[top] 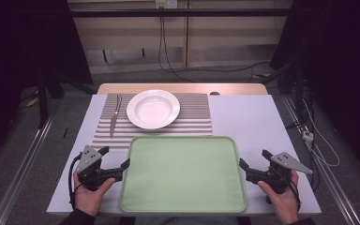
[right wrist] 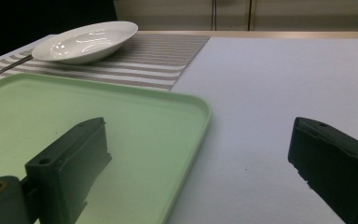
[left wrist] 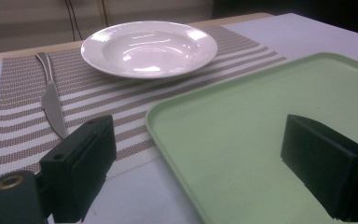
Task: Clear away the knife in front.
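An empty pale green tray (top: 183, 173) lies at the near middle of the table. Behind it a white deep plate (top: 153, 108) sits on a striped placemat (top: 194, 117), with a knife (top: 114, 117) to its left. My left gripper (top: 116, 157) rests at the tray's left edge, open, with nothing held. In the left gripper view the tray (left wrist: 261, 107) rim runs between the spread jaws of the left gripper (left wrist: 198, 135), and the plate (left wrist: 149, 46) and knife (left wrist: 51, 100) lie beyond. My right gripper (top: 253, 158) is open at the tray's right edge. The right gripper (right wrist: 200, 130) straddles the tray (right wrist: 74, 107) corner.
The white tabletop (top: 248, 117) is bare to the right of the placemat. A wooden strip (top: 183, 88) borders the table's far edge. Cables (top: 316, 140) hang off the table's right side, and metal rails run along the floor on both sides.
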Demonstrator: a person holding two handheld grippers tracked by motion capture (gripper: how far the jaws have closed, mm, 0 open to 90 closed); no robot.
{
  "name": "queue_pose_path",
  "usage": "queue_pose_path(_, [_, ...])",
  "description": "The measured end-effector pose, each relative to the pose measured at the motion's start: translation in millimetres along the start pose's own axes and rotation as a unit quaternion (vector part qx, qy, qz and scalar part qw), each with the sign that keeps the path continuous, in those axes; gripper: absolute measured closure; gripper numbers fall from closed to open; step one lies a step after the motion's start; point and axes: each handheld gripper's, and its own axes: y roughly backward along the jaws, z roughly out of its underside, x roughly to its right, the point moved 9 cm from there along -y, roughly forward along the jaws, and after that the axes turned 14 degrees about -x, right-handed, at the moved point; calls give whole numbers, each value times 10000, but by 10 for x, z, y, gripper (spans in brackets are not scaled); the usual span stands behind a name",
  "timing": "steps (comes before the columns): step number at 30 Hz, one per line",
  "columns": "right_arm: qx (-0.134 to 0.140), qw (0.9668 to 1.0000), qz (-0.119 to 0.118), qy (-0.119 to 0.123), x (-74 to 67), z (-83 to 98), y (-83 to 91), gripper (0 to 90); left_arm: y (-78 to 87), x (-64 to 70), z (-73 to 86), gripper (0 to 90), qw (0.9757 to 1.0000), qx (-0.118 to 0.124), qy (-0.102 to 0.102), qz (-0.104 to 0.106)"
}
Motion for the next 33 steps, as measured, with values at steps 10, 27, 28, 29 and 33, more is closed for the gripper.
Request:
queue_pose_path(10, [3, 10000, -72, 15, -16, -8, -11, 46, 15, -56, -35, 131, 9998, -58, 170, 98])
queue_pose_path(27, [-14, 10000, -91, -1, -14, 0, -13, 42, -115, -242, -188, 68, 9994, -315, 64, -108])
queue_pose_path(28, [-18, 10000, -89, 0, -18, 0, -14, 41, -120, -267, -195, 67, 9993, -355, 56, -145])
queue_pose_path(29, [-15, 9999, -100, -2, -22, -1, -15, 41, -120, -267, -195, 67, 9993, -355, 56, -145])
queue_pose_path(33, [-27, 9999, -120, -22, -15, -6, -42, 40, -166, -389, -264, 74, 9991, -343, 187, -165])
